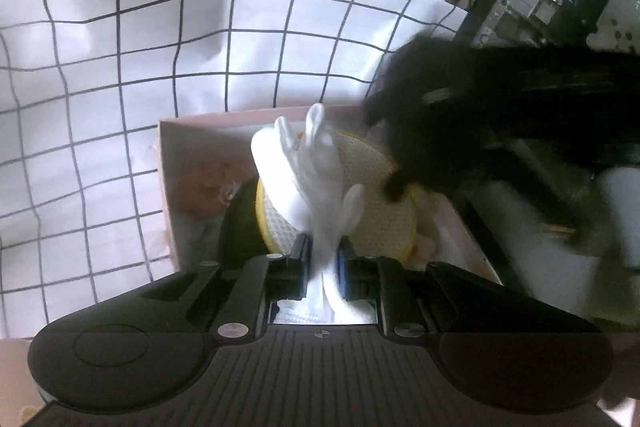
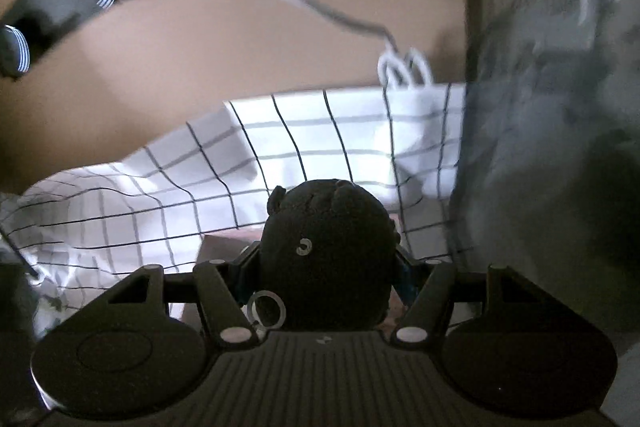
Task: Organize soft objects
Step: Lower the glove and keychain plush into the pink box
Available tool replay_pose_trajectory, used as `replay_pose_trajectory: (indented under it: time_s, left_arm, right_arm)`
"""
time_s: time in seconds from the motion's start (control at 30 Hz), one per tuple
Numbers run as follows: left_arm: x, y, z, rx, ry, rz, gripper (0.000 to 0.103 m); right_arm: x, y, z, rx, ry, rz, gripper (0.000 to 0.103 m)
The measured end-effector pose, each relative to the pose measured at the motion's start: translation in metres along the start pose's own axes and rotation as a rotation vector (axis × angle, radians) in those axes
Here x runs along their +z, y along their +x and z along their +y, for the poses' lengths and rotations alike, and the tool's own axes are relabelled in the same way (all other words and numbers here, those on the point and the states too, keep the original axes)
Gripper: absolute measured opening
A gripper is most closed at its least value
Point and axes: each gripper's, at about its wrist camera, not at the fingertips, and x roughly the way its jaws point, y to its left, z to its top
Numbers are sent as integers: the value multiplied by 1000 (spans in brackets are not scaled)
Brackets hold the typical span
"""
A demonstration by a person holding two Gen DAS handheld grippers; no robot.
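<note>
Left tool (image 1: 322,253): clenched on a white glove (image 1: 320,171), pinched at the cuff end between the two pads.
Glove position: hangs ahead of the left tool, directly over the open pink box (image 1: 168,187).
Glove long axis: runs straight out from the tool; fingers point away from it, toward the far wall of the box.
Box contents: a yellow-rimmed mesh pad (image 1: 380,211) lies under the glove; an orange soft item (image 1: 208,183) sits in the near-left corner.
Right tool (image 2: 324,267): grasping a black plush toy (image 2: 326,259), which fills the gap between the pads; a metal ring hangs from it.
Plush position: at the box's right edge, above the checked cloth (image 1: 120,87).
Governing relation: both loads are over the box; the left tool is nearer its middle.
Judgement: release downward is the next step; the glove may drape over the rim.
</note>
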Motion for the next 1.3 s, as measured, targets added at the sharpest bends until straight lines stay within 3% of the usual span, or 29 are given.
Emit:
replay_pose_trajectory:
  time_s: [0.2,0.33,0.6,0.73,1.0,1.1,1.3]
  left_arm:
    - [6,-22,-5,26,56,-36,19]
    - [6,-31,-4,31,77,-42,19]
    - [7,-33,-1,22,38,-47,19]
    - [9,-22,-1,5,-2,-24,19]
    - [19,6,-1,-20,-39,26,23]
    - [24,0,9,-63,-102,41,24]
    - [41,-26,19,-115,-143,-7,24]
  right_arm:
    - [-1,67,-1,-72,35,153,65]
    - [-4,76,-1,-78,29,167,67]
    - [2,21,11,50,47,50,77]
    - [-4,-16,18,11,14,-17,78]
    - [-23,-50,19,-67,-45,-53,78]
    - [-30,-57,12,-52,-33,-49,78]
    - [-56,-59,13,-38,-70,-16,78]
